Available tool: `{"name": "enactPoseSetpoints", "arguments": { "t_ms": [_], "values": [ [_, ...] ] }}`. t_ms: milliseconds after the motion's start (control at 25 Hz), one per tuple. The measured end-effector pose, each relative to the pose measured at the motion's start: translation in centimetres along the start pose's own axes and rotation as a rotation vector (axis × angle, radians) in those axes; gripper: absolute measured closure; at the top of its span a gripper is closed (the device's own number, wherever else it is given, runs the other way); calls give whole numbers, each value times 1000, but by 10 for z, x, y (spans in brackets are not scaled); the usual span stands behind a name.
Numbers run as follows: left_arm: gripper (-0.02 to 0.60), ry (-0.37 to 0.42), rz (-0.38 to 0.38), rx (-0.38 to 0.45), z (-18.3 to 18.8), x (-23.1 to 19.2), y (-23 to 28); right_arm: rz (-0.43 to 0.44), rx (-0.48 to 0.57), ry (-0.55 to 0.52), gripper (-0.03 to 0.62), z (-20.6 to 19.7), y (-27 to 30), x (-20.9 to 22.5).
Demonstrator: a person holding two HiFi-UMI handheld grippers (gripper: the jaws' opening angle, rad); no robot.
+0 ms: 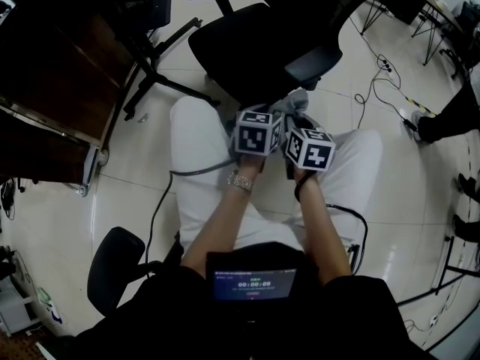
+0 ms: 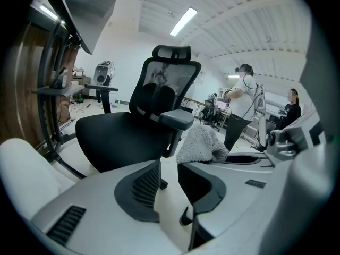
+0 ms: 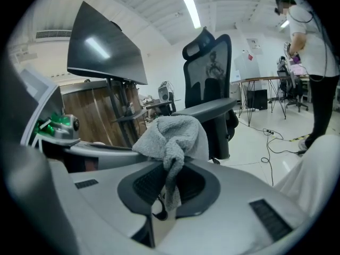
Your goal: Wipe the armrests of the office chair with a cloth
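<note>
The left hand-held gripper [image 2: 169, 174] is released, with nothing between its jaws. Its view shows the grey cloth [image 2: 201, 145] just beside it, near one armrest [image 2: 177, 119] of the black office chair [image 2: 117, 137]. Only the right gripper view shows the right hand-held gripper [image 3: 171, 175] clenched on that cloth, which hangs over its jaws.
</note>
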State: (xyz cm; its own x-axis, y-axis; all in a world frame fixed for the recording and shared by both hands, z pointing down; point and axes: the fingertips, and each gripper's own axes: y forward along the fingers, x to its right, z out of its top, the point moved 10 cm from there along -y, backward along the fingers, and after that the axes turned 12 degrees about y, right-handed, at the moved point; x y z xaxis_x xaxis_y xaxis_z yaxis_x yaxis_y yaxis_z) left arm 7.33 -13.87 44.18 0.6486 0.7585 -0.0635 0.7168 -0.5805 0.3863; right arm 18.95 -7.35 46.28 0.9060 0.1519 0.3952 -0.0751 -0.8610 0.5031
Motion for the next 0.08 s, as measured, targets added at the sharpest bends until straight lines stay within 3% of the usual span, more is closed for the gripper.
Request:
{"name": "enactPoseSetpoints", "arguments": {
  "t_ms": [80],
  "values": [
    [476, 1, -1, 0, -1, 0, -1, 9, -7, 0, 549, -3, 0, -2]
  ]
}}
